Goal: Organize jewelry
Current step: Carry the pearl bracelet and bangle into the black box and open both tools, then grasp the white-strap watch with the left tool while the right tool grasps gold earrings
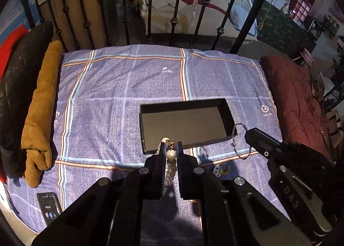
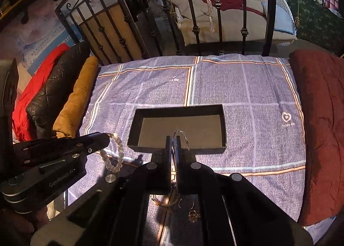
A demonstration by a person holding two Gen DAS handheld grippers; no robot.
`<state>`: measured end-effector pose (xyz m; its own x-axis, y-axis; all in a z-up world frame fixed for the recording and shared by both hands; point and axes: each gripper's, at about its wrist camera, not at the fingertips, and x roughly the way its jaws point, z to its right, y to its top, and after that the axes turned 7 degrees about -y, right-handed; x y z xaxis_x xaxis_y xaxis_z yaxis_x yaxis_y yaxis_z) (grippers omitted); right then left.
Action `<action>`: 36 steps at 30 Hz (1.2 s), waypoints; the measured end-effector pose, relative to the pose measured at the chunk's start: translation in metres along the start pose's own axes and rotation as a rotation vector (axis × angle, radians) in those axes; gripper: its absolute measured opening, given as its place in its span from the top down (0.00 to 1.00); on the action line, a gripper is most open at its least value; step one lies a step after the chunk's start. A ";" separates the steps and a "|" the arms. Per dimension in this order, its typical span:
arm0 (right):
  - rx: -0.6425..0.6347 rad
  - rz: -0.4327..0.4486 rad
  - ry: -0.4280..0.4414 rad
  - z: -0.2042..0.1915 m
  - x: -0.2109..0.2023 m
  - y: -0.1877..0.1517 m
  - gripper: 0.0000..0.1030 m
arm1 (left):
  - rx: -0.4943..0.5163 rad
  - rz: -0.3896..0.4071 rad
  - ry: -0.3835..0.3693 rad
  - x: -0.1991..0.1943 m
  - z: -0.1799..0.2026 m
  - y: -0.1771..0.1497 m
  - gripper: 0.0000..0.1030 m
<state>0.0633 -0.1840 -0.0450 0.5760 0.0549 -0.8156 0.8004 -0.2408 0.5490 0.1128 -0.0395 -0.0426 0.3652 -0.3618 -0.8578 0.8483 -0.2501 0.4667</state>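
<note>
A pearl bracelet [image 1: 171, 155] with a gold clasp hangs down between the fingers of my left gripper [image 1: 171, 145], which is shut on it just in front of the open black box [image 1: 185, 125]. In the right wrist view the same bracelet [image 2: 117, 155] dangles from the left gripper [image 2: 107, 136], left of the box [image 2: 178, 129]. My right gripper [image 2: 173, 138] is shut on a thin twisted silver bangle [image 2: 183, 133] at the box's near wall. From the left wrist view, the right gripper [image 1: 247, 133] holds that bangle [image 1: 232, 144] by the box's right corner.
The box sits on a purple plaid cloth [image 1: 120, 86] on a bed. More small jewelry [image 1: 221, 169] lies on the cloth near me. A phone [image 1: 48, 205] lies at the near left. Folded tan and black clothes [image 1: 40, 106] line the left, a maroon quilt [image 1: 296, 99] the right.
</note>
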 end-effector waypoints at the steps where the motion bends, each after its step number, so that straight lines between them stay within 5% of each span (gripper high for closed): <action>1: -0.006 0.007 -0.004 0.000 0.002 0.005 0.97 | 0.003 0.006 -0.004 0.003 0.002 0.006 0.91; 9: -0.051 -0.008 -0.031 0.004 0.043 0.029 0.96 | -0.006 -0.022 0.010 0.044 0.000 0.035 0.90; 13: -0.075 -0.047 -0.059 0.005 0.062 0.033 0.96 | -0.007 -0.042 0.044 0.059 -0.005 0.037 0.57; 15: -0.074 -0.053 -0.073 0.007 0.065 0.033 0.94 | 0.005 -0.048 0.064 0.063 -0.006 0.035 0.56; 17: -0.066 -0.060 -0.074 0.011 0.066 0.031 0.87 | 0.002 -0.056 0.076 0.063 -0.009 0.032 0.52; 21: -0.019 -0.040 -0.089 0.024 0.058 0.024 0.46 | -0.007 -0.052 0.123 0.057 -0.017 0.017 0.28; 27: 0.001 -0.057 -0.125 0.042 0.041 -0.014 0.46 | 0.010 -0.065 0.158 0.050 -0.029 -0.029 0.21; 36: 0.000 -0.177 -0.159 0.039 0.037 -0.088 0.57 | -0.137 -0.085 0.106 0.046 -0.049 -0.088 0.14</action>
<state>0.0079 -0.1981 -0.1309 0.3938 -0.0568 -0.9174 0.8864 -0.2406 0.3954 0.0743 0.0102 -0.1335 0.3217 -0.2462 -0.9143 0.9195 -0.1491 0.3637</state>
